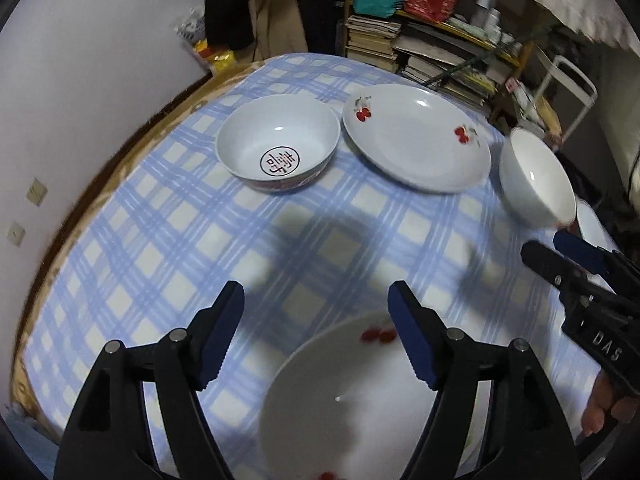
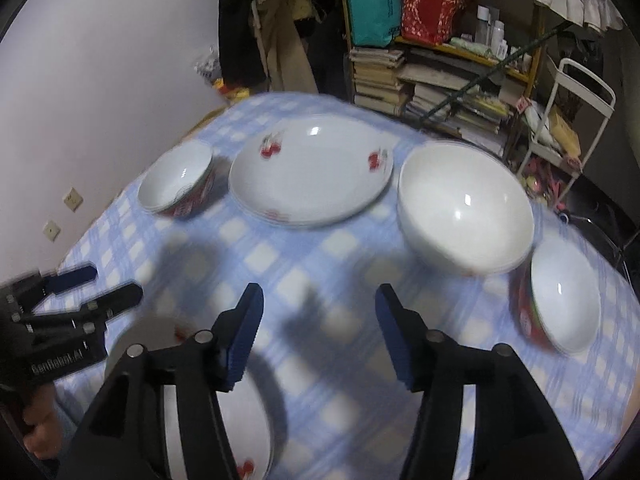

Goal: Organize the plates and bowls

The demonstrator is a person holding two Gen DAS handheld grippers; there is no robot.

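Observation:
My left gripper [image 1: 316, 304] is open and empty above a near white plate with red cherries [image 1: 352, 400]. Farther back stand a white bowl with a red character mark [image 1: 278, 146], a large cherry plate [image 1: 416, 138] and a plain white bowl [image 1: 536, 178]. My right gripper [image 1: 544, 246] shows at the right edge. In the right wrist view my right gripper [image 2: 318, 304] is open and empty over the cloth, facing the cherry plate [image 2: 312, 178], the plain bowl [image 2: 466, 204], a red-sided bowl [image 2: 178, 180] and another red-sided bowl [image 2: 564, 300]. The left gripper [image 2: 100, 284] is at the left.
The table has a blue checked cloth [image 1: 160, 240]. A wall [image 1: 80, 80] stands close on the left. Cluttered shelves of books and bags [image 2: 440, 60] and a white rack [image 2: 576, 120] stand behind the table.

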